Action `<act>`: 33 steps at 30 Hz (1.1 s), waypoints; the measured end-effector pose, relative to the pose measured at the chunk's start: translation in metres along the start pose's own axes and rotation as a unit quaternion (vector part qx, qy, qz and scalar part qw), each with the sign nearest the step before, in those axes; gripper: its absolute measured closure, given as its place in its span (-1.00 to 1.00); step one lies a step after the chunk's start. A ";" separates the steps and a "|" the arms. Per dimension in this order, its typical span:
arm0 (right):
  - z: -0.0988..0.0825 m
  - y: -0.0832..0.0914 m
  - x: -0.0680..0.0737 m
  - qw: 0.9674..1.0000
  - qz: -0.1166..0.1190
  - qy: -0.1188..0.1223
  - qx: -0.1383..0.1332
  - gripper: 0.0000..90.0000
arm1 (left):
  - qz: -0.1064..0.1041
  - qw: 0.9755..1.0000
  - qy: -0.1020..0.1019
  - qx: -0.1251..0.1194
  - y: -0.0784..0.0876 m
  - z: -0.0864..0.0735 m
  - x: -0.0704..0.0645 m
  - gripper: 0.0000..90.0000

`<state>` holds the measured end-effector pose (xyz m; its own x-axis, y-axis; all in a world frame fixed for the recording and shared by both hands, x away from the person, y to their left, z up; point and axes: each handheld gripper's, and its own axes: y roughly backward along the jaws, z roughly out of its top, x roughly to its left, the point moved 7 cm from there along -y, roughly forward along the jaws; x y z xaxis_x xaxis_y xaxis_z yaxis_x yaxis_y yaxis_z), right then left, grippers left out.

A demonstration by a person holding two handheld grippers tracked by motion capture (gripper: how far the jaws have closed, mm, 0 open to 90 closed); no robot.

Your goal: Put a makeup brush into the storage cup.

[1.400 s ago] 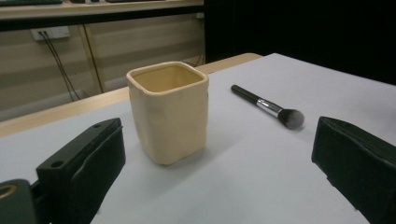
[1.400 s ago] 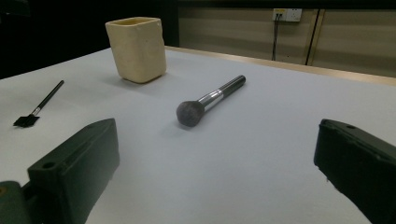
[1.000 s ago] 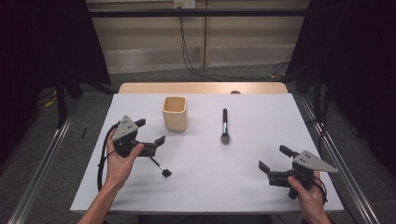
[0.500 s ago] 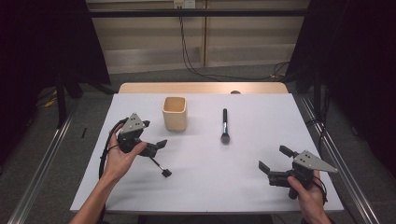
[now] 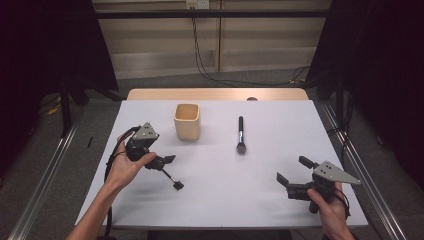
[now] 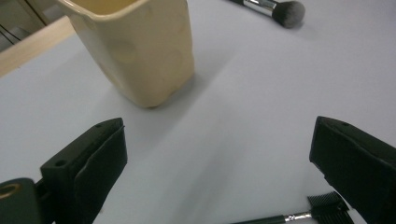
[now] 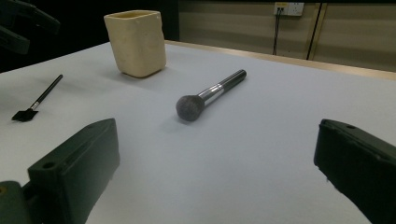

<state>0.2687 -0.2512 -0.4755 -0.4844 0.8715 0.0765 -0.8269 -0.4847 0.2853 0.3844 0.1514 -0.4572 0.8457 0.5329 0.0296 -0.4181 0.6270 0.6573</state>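
Black small brush [image 5: 171, 179], thin, light, stiff: best pinched mid-handle by spread, empty left gripper [image 5: 162, 161]; right gripper [image 5: 292, 176] likewise spread

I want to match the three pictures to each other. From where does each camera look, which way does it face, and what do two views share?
High view: above the person's side, looking forward and down on the white table; both forearms and hands enter from below.
Left gripper view: rides the left gripper, facing the cream square cup; open black jaws rise.
Right gripper view: rides the right gripper, low, facing the black round-headed makeup brush; open jaws rise.
Both gripper views share the cup, the brush and the small black comb-tipped brush.
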 end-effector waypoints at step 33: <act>-0.002 0.000 0.000 1.000 0.002 -0.002 0.006 -1.00 | -0.085 0.972 -0.084 0.202 -0.029 -0.031 -0.002 -0.91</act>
<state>0.2682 -0.2510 -0.4770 -0.4870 0.8697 0.0806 -0.8210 -0.4874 0.2973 0.3843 0.1495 -0.4994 0.9476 0.3193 -0.0053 -0.1315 0.4052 0.9047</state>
